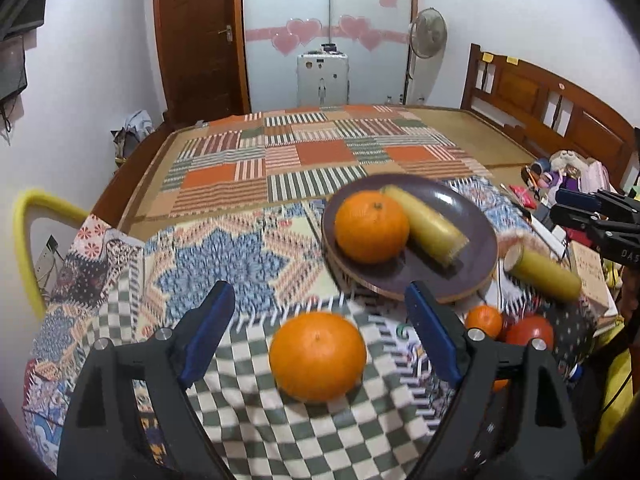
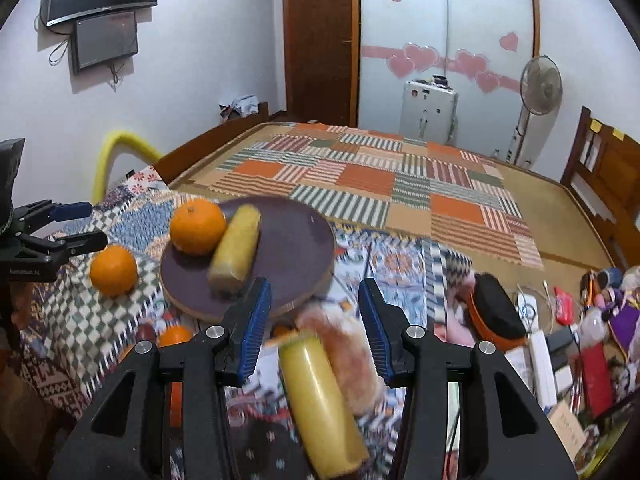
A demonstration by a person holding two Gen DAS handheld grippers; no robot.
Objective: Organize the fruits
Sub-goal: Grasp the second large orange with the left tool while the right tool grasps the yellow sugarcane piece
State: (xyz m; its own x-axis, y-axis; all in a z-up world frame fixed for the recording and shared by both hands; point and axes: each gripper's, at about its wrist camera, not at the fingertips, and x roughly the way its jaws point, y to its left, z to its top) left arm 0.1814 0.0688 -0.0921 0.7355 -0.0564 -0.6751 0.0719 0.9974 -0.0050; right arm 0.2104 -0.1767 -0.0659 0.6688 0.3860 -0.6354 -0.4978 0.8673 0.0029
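A dark purple plate [image 1: 460, 208] [image 2: 296, 248] holds an orange [image 1: 371, 226] [image 2: 197, 226] and a yellow banana piece [image 1: 428, 226] [image 2: 236, 246]. A loose orange [image 1: 318, 356] [image 2: 113, 270] lies on the checkered cloth between the wide-open fingers of my left gripper [image 1: 320, 328], untouched. A second yellow banana piece [image 1: 544, 274] [image 2: 320, 404] lies right of the plate, between the open fingers of my right gripper [image 2: 316, 320]. A small orange [image 1: 483, 321] [image 2: 174, 336] and a red fruit [image 1: 530, 330] sit below the plate.
The plate rests on patterned cloths at the bed's near edge. Clutter of boxes, cables and toys [image 2: 560, 320] fills the right side. A black-and-orange round object [image 2: 494, 308] lies right of my right gripper. A patchwork mat [image 1: 312, 152] covers the bed behind.
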